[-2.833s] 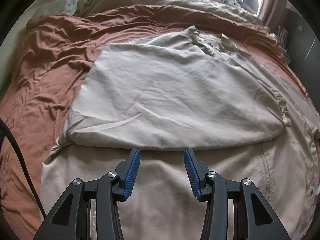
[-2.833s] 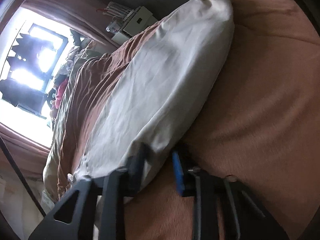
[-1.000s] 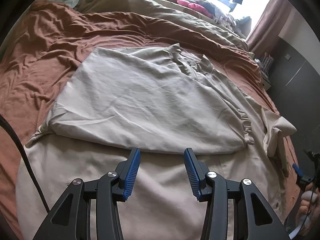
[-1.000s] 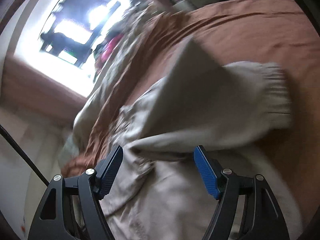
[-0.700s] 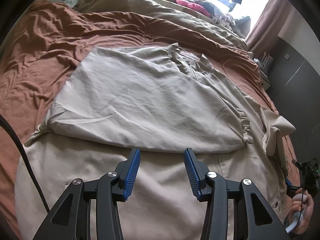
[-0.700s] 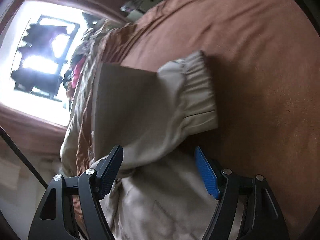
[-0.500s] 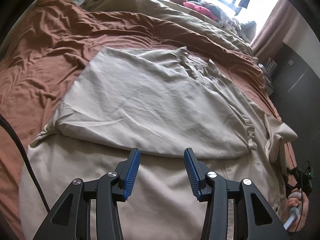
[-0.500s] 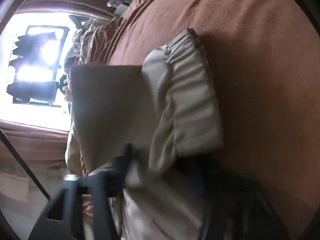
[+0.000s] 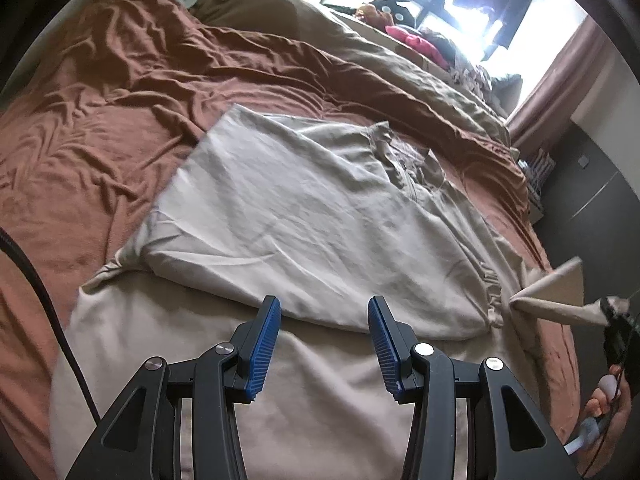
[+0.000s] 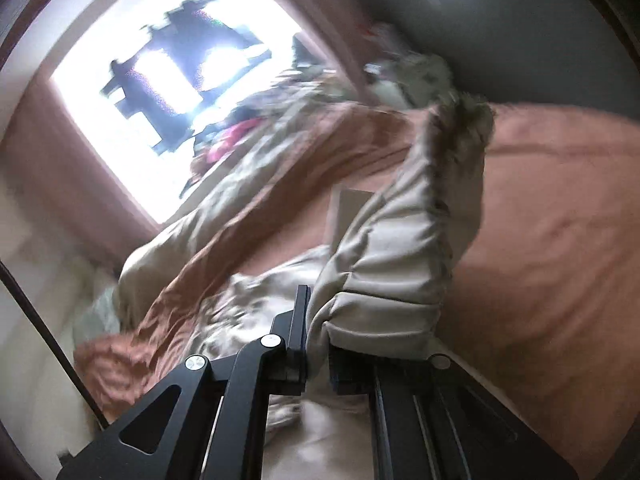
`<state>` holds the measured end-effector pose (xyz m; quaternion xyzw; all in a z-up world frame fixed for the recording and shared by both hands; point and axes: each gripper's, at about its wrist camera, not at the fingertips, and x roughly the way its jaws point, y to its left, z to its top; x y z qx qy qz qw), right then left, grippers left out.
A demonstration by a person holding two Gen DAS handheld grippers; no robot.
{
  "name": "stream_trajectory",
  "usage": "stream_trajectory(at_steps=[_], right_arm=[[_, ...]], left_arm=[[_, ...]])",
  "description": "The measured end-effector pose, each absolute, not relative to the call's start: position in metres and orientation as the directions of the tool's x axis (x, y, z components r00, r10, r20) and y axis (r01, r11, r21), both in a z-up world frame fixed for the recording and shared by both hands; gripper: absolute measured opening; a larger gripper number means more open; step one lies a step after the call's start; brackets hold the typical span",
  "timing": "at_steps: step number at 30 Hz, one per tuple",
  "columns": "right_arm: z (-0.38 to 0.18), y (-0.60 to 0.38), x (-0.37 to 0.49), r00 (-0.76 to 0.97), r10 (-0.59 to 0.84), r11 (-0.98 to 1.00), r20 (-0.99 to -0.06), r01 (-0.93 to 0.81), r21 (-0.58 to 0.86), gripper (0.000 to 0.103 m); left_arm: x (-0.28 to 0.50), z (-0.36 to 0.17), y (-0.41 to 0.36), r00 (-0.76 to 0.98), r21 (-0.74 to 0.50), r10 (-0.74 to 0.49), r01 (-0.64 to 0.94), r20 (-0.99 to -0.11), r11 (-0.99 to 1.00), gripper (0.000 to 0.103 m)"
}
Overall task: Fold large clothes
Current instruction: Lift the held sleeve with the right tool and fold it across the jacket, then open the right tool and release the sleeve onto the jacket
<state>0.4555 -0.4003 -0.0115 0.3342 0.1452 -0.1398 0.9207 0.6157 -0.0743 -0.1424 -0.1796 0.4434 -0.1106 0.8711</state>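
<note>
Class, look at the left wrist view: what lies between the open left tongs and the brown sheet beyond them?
The beige garment, its folded-over panel lying flat on the brown sheet ahead of the left tongs.

Matt beige cloth garment (image 9: 304, 216), creased; rust-brown bedsheet (image 9: 100, 128) soft, wrinkled cloth
</note>
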Motion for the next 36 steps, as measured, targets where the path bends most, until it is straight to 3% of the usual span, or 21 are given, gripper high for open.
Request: stream_trajectory(at_steps=[13,23,28,29,30,31,32,33,36], right_arm=[[0.008,-0.285,0.534,0.929,0.093,0.917,-0.357,0.060,0.394,0.004],[-0.046,-0.267,0.639,0.805,0.262,0.925,-0.531,-0.052,0.377,0.004],[-0.063,-0.274,0.678,0.697,0.356,0.849,-0.623,0.037,0.527,0.009],[-0.066,-0.277,0.683,0.684,0.379,0.831,-0.624,0.044,0.554,0.018],[-0.065,-0.278,0.685,0.676,0.407,0.811,-0.615,0.043,0.583,0.038],[-0.064,-0.280,0.684,0.672,0.435,0.790,-0.600,0.035,0.612,0.050],[-0.060,-0.284,0.680,0.675,0.449,0.779,-0.586,0.027,0.627,0.070],[-0.053,-0.285,0.670,0.686,0.446,0.776,-0.575,0.023,0.630,0.076],[-0.051,-0.299,0.664,0.686,0.454,0.764,-0.568,0.029,0.645,0.076]], left_arm=[[0.618,-0.142,-0.032,0.610,-0.480,-0.348,-0.062,-0.712,0.875,0.048],[0.623,-0.153,-0.009,0.610,-0.529,-0.342,-0.152,-0.715,0.835,0.048],[0.622,-0.157,0.002,0.611,-0.531,-0.325,-0.187,-0.722,0.827,0.048],[0.622,-0.157,0.003,0.610,-0.529,-0.323,-0.189,-0.723,0.827,0.048],[0.622,-0.158,0.003,0.609,-0.524,-0.319,-0.191,-0.726,0.830,0.048],[0.623,-0.158,0.004,0.608,-0.520,-0.316,-0.191,-0.728,0.832,0.048],[0.623,-0.158,0.003,0.608,-0.516,-0.312,-0.192,-0.730,0.835,0.048],[0.623,-0.158,0.003,0.608,-0.512,-0.308,-0.192,-0.732,0.837,0.048],[0.622,-0.157,-0.002,0.608,-0.501,-0.301,-0.186,-0.735,0.845,0.048]])
